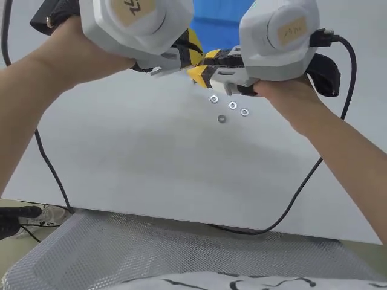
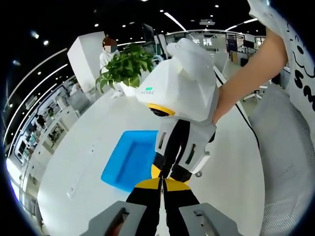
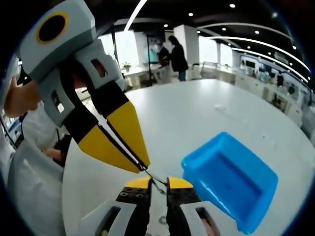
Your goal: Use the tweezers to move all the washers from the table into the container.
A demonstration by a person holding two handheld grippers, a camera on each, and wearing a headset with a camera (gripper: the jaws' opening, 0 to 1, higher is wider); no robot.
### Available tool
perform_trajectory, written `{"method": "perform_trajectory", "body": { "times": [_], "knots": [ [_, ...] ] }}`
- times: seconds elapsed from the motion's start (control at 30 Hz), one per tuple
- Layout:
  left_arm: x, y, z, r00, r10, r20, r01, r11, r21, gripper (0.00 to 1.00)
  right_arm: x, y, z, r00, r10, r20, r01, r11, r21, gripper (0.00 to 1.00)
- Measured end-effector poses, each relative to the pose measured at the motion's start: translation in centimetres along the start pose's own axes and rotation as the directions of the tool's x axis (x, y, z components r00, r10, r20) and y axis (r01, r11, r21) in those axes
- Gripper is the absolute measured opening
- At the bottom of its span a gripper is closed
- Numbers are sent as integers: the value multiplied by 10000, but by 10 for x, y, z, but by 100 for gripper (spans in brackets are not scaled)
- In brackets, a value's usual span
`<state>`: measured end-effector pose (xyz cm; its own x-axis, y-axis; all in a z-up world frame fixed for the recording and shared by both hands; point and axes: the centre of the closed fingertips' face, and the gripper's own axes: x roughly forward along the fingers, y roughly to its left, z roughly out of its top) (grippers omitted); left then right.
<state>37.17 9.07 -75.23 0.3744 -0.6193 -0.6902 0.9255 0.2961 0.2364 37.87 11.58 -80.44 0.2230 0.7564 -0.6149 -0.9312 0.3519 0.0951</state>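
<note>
so the washers point(image 1: 233, 106): four of them, lying flat on the white table point(image 1: 151, 157) in a loose little cluster, near each other but none touching. In the head view they sit just on the near side of the right hand point(image 1: 284, 90). None of them are in the container point(image 3: 231, 182), which is a blue tray with bare insides, further back on the table behind both grippers.

The tweezers point(image 3: 155, 181) are up in the air between the two grippers, which point nose to nose at each other. In the right gripper view you can see them as a thin dark strip running down between the yellow tips of the left gripper point(image 3: 142, 166), which are pressed together on them, so that one is pinching the tweezers. The free end sticks out and lands in the narrow slot between the yellow tips of the right gripper point(image 3: 158, 186). Those two tips are close with a slim gap, and honestly I can't tell whether they actually grip the tweezers or just sit around them.

Both grippers hang above the table, a bit over the washers, not touching them. A black cable point(image 1: 302, 181) trails from the right gripper across the table and off the near edge, and there's a green plant point(image 2: 125, 66) further off in the left gripper view
</note>
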Motion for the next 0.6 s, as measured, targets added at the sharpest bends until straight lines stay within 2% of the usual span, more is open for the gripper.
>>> {"method": "perform_trajectory", "body": {
  "times": [0.2, 0.37, 0.6],
  "knots": [
    [2, -1, 0, 10000, -61, 21, 61, 10000, -27, 0, 0, -1, -2, 10000, 15, -8, -15, 9999, 156, 7],
    [2, -1, 0, 9999, -98, 24, 98, 9999, -82, 0, -1, -1, -3, 10000, 80, 33, -82, 9982, 600, 7],
    [3, -4, 7, 10000, 24, -58, -23, 10000, 85, 0, -2, 0, -5, 9995, -316, -29, 316, 9995, -38, 5]
  ]
}}
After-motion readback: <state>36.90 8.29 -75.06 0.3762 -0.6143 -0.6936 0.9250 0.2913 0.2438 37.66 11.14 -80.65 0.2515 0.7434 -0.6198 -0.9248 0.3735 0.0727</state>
